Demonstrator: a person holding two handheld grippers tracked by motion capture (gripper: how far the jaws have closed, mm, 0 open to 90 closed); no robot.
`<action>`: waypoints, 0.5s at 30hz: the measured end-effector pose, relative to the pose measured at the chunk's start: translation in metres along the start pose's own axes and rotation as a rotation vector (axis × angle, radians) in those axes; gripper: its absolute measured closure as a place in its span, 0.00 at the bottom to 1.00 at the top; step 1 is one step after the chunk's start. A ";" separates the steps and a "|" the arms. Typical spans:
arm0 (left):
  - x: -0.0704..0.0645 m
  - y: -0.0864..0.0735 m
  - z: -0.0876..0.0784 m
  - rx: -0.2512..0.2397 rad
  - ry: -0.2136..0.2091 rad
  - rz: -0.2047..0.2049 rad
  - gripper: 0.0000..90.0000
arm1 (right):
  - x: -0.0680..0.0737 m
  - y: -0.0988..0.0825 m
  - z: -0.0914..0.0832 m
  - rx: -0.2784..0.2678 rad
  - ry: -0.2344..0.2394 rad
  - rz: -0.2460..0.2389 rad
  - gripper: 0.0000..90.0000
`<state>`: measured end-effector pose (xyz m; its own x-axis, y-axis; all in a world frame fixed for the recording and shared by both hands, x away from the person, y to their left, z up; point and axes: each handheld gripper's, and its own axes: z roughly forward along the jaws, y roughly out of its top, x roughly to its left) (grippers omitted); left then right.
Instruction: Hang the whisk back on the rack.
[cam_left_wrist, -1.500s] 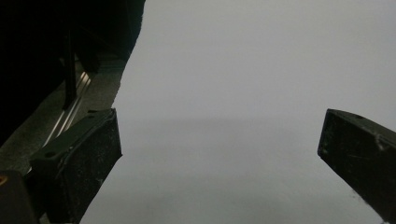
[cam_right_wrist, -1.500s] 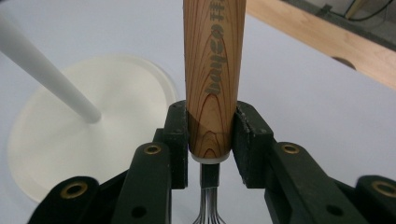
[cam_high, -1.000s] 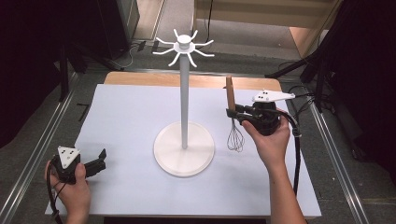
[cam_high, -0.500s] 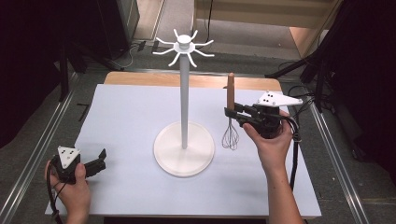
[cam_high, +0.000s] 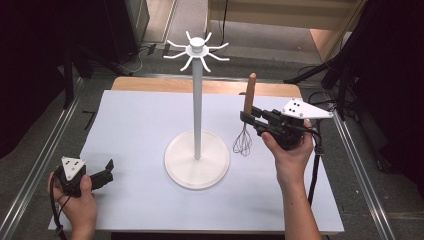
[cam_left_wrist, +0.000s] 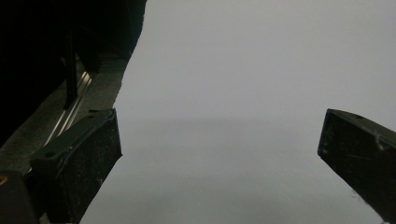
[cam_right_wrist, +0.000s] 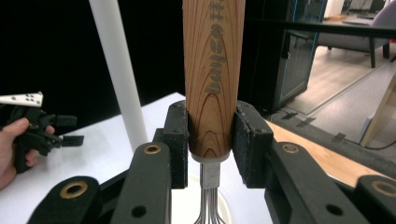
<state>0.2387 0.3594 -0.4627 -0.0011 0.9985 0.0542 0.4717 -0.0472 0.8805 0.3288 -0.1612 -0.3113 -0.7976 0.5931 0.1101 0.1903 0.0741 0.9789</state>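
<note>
1. Count: one whisk (cam_high: 246, 120), one white hook stand (cam_high: 197, 100), two grippers.
2. Right gripper (cam_high: 246, 118) clamps the whisk's wooden handle, upright, wires hanging above the white table (cam_high: 135, 125), right of the stand.
3. Left gripper (cam_high: 107, 171), near-left: jaws wide, empty.
4. Right gripper view shows lettering on the handle (cam_right_wrist: 215, 70).

Burnt-in lettering running lengthwise along the whisk (cam_right_wrist: 214, 79) handle, roughly "bayco", second printed mark above it cut off and illegible, no other readable text
</note>
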 end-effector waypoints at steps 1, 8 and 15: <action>0.000 0.000 0.000 0.001 0.000 0.001 0.00 | 0.001 0.001 0.000 -0.009 0.011 -0.002 0.78; 0.000 0.000 0.000 0.001 0.000 0.001 0.00 | 0.010 0.010 -0.004 -0.056 0.019 0.000 0.78; 0.000 0.000 0.000 0.003 0.000 0.003 0.00 | 0.022 0.024 -0.005 -0.073 0.037 -0.029 0.78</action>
<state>0.2386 0.3593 -0.4626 0.0001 0.9984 0.0567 0.4743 -0.0499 0.8790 0.3132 -0.1506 -0.2849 -0.8229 0.5615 0.0868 0.1258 0.0309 0.9916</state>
